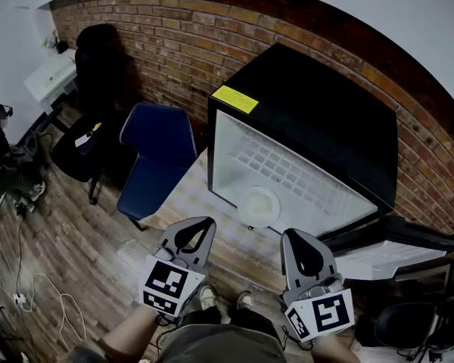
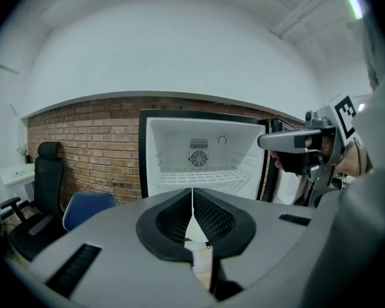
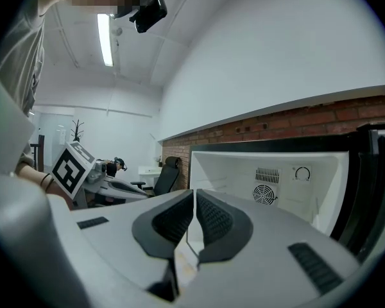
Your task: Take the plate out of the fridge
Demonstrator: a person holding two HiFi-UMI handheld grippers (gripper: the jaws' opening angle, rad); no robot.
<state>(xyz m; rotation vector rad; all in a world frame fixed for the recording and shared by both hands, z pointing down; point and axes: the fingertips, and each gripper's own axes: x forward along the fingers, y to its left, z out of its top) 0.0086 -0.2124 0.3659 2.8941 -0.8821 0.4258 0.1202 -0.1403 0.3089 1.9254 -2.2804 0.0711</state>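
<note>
Spread the pressed-together left tool (image 1: 197,226) and right tool (image 1: 300,237) before reaching the plate (image 1: 259,205), seemingly near the fridge (image 1: 310,112) front edge.

My left gripper (image 1: 200,229) and right gripper (image 1: 296,239) sit side by side before the open fridge (image 1: 303,119), which backs onto the wall (image 1: 181,44); its door (image 1: 397,246) stands out to the right. The plate (image 1: 259,205) lies inside, near the front. A chair (image 1: 155,157) stands left of the fridge, an office chair (image 1: 91,119) beyond it.
</note>
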